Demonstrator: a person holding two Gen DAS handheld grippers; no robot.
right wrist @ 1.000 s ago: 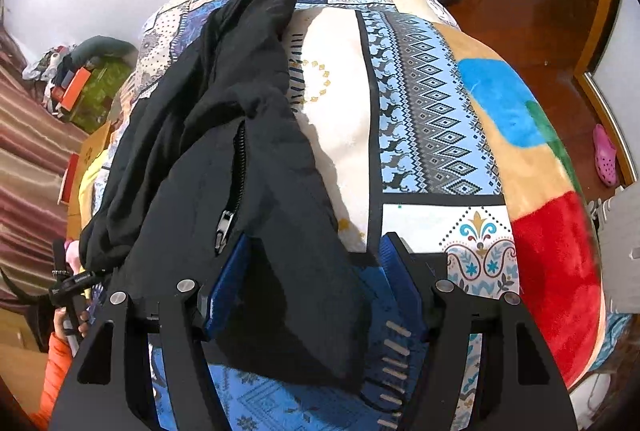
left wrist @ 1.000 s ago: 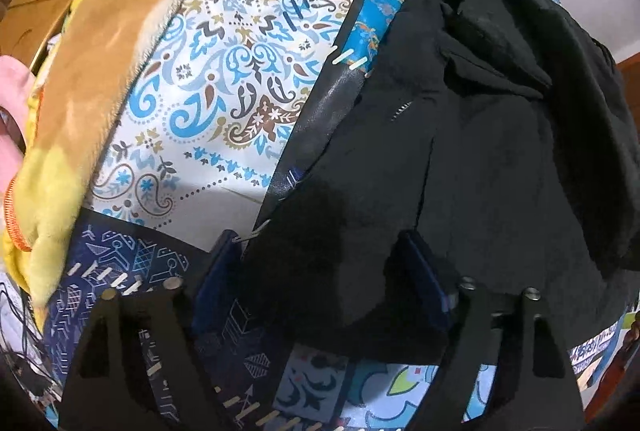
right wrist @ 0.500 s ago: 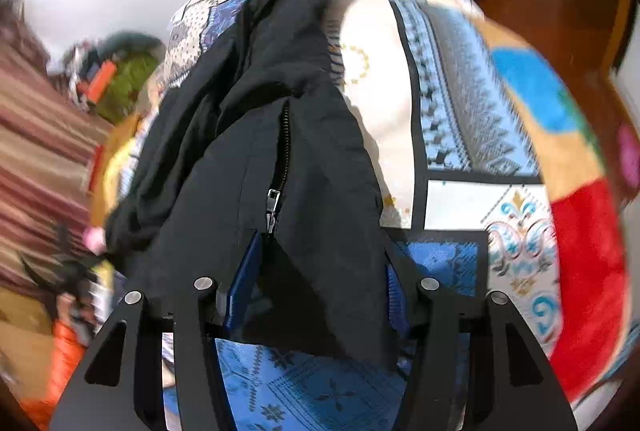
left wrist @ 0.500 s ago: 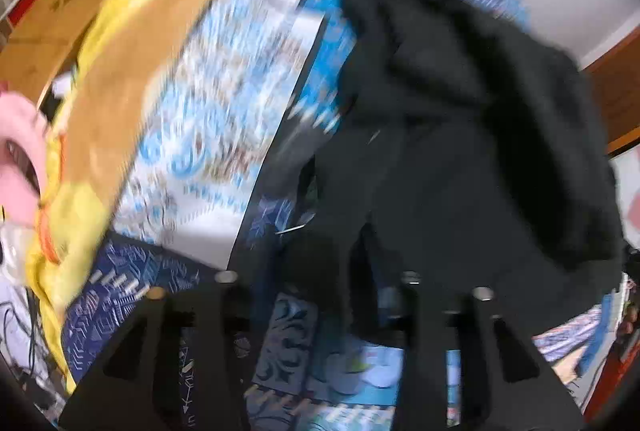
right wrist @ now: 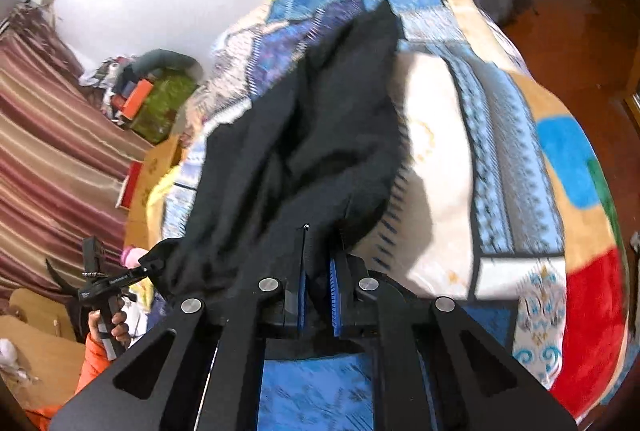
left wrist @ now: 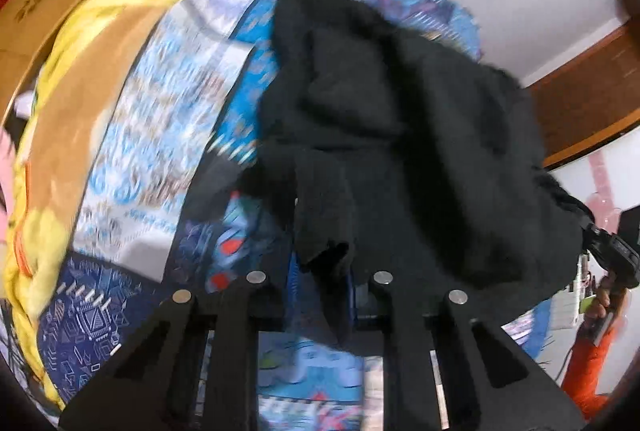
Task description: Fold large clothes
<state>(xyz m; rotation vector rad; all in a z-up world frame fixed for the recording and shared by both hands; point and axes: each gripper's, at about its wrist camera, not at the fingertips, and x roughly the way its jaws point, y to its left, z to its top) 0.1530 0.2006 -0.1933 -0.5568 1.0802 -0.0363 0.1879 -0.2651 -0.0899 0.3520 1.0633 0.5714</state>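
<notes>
Patchwork bedding in blues, cream, orange and red covers the bed [right wrist: 516,135], with a white wall behind and a striped curtain [right wrist: 52,119] off to one side. Across the middle of the bed lies the black jacket [right wrist: 320,135], its near hem now raised off the blanket toward both cameras.

A second ago both pairs of jaws stood apart over the flat hem. Now the right gripper [right wrist: 318,295] has its blue pads together on the fabric beside the zipper [right wrist: 305,251], and the cloth rises taut from the pinch. The left gripper [left wrist: 322,295] is closing, with a fold of the jacket's edge hanging between its fingers; the pads appear to press on it already, though the blur makes this hard to confirm. Compared with the earlier views, the garment has bunched and lifted from the bed's near edge, while its far part rests on the blanket. A yellow and tan blanket [left wrist: 68,135] lies along the bed's side, clear of the jacket.

With both near corners caught, the hem looks ready to be carried toward the far edge for the first fold.
</notes>
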